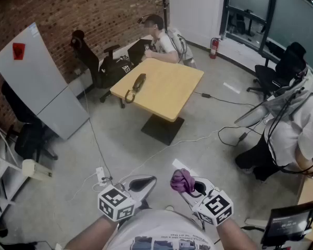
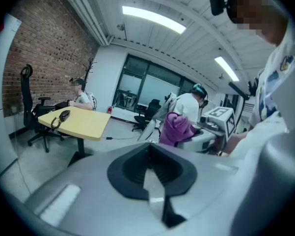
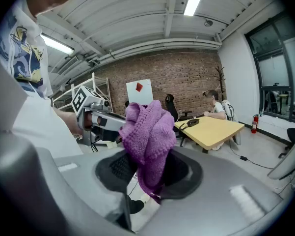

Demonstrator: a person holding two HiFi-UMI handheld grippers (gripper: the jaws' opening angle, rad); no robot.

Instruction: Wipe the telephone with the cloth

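A black telephone [image 1: 137, 84] with a coiled cord lies on the near-left part of a yellow table [image 1: 169, 90] well ahead of me; it also shows as the small telephone [image 2: 63, 115] and telephone [image 3: 192, 122] in the gripper views. My right gripper [image 1: 186, 184] is shut on a crumpled purple cloth [image 1: 182, 180], which bulges up between its jaws as the cloth [image 3: 148, 139]. My left gripper [image 1: 137, 184] is shut with nothing in it; both are held close to my body, far from the table. From the left gripper view the cloth [image 2: 175, 128] sits off to the right.
A person [image 1: 164, 41] sits at the table's far side, another person [image 1: 294, 134] stands at the right. Cables [image 1: 221, 134] and a power strip [image 1: 100, 175] lie on the floor between me and the table. Office chairs [image 1: 91, 61] and a grey panel [image 1: 39, 82] stand at the left.
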